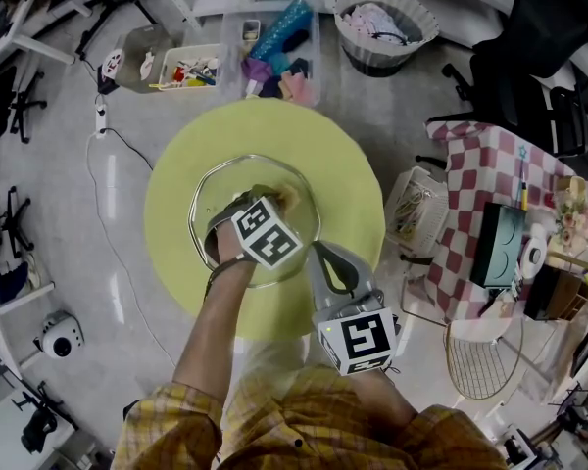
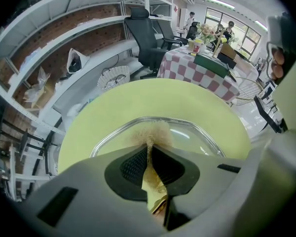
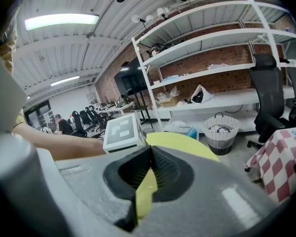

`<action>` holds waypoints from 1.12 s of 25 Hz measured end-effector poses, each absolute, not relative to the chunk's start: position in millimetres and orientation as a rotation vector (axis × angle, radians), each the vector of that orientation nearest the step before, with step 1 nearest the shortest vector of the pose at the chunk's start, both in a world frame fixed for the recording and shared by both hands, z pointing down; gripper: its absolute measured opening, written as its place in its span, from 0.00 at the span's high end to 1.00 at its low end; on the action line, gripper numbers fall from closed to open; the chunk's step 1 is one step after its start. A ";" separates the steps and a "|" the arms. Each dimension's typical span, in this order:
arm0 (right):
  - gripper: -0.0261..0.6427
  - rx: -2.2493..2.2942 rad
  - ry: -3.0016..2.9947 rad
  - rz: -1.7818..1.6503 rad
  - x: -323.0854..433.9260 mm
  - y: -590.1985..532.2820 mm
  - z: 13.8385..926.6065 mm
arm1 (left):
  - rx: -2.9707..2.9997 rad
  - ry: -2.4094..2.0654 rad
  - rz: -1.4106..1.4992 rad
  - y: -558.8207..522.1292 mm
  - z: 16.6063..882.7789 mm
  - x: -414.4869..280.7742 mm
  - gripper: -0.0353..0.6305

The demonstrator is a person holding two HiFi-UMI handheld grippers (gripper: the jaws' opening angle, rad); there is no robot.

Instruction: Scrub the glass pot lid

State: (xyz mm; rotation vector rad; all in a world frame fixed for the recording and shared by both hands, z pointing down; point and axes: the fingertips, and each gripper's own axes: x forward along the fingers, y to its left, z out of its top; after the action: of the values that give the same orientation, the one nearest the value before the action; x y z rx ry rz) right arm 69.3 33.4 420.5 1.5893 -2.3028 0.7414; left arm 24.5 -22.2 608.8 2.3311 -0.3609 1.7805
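A clear glass pot lid (image 1: 220, 189) (image 2: 192, 137) lies on a round yellow-green table (image 1: 274, 125) (image 2: 153, 98). My left gripper (image 1: 267, 200) (image 2: 150, 151) is shut on a tan fuzzy scrubber (image 1: 286, 200) (image 2: 150, 131), which rests on the lid's glass near its middle. My right gripper (image 1: 319, 255) (image 3: 149, 154) reaches the lid's near right rim, its jaws closed with a thin slit that shows yellow-green through it; it seems to pinch the rim. The left gripper's marker cube (image 3: 122, 132) stands just ahead of it.
Behind the table sit a clear bin of cleaning items (image 1: 274, 47), a small parts box (image 1: 186, 69) and a white ruffled basket (image 1: 384, 18). To the right stand a wire rack (image 1: 416, 209), a checkered table (image 1: 490, 179) and a black office chair (image 1: 534, 76). A cable (image 1: 103, 194) runs along the floor at left.
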 end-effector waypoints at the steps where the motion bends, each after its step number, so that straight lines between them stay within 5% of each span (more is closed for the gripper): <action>1: 0.97 1.592 -2.302 0.740 70.1 33.1 420.8 | 2.333 -0.362 1.780 -22.2 609.2 25.9 0.89; 28: 0.97 1.766 -2.133 0.772 155.9 25.0 438.2 | 2.162 -0.648 1.743 -23.5 621.1 74.4 0.89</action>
State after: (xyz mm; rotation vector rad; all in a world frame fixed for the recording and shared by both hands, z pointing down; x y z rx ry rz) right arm 155.9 25.0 438.2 1.7655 -2.1330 0.7721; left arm 74.4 -23.5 621.1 2.1617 -0.6480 1.7430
